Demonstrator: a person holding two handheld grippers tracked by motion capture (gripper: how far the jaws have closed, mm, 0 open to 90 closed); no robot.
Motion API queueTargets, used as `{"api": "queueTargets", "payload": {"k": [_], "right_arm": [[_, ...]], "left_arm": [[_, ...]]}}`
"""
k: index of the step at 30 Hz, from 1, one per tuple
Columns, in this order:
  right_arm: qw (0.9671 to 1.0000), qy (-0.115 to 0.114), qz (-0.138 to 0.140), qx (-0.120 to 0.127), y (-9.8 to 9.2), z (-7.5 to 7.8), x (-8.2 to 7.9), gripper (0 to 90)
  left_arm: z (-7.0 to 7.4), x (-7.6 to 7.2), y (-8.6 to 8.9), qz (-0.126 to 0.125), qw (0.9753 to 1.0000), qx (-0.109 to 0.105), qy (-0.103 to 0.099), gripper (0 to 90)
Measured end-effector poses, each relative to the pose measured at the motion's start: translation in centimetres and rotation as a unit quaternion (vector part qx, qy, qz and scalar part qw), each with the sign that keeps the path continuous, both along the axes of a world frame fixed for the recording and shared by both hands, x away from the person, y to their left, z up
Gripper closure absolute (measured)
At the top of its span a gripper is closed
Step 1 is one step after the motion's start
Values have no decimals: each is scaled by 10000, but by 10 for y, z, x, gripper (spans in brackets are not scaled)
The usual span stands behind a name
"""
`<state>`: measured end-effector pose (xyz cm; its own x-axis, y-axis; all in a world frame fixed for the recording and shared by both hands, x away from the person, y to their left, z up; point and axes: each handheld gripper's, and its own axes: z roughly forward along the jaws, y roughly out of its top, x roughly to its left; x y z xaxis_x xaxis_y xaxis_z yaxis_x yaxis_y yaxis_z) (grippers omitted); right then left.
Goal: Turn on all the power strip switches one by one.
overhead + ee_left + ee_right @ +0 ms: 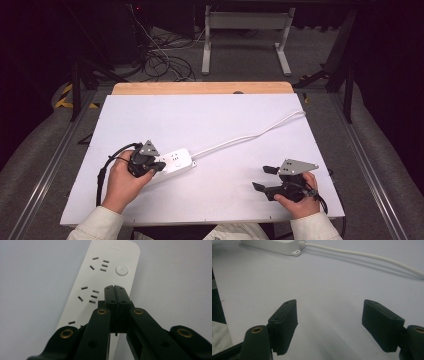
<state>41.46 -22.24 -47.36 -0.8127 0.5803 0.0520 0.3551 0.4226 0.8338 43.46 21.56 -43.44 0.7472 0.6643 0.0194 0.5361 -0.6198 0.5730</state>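
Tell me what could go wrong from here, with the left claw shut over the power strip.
1. The shut left claw sits above the power strip; pressing down could skid the strip on the smooth white table.
2. The cord crosses open table and could snag the open right claw.

Power strip (100, 285) near end lying hidden beneath closed left gripper (115, 290) at 6 o'clock, embossed logo blurring unreadable, cable (367, 257) running off at 3 o'clock.

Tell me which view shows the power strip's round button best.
The left gripper view: the round button sits sharp and near on the power strip, beyond the shut left gripper. The high view gives the strip too small; the right gripper view catches its cord end.
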Motion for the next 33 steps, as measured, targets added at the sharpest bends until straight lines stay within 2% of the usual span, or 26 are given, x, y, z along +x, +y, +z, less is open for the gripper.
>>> {"api": "queueTargets", "payload": {"k": [14,24,31,33], "right_arm": [[10000,3,7,-2,0,0,0,292],[10000,1,11,-1,0,0,0,292],[10000,-7,15,-17,0,0,-1,292],[10000,-5,18,-12,0,0,-1,292]], "left_arm": [[-7,5,-4,-7,9999,39,113,899],[-8,6,-4,-30,9999,25,118,899],[-9,6,-5,-44,9999,77,103,899],[-9,5,-6,-63,9999,147,52,900]]}}
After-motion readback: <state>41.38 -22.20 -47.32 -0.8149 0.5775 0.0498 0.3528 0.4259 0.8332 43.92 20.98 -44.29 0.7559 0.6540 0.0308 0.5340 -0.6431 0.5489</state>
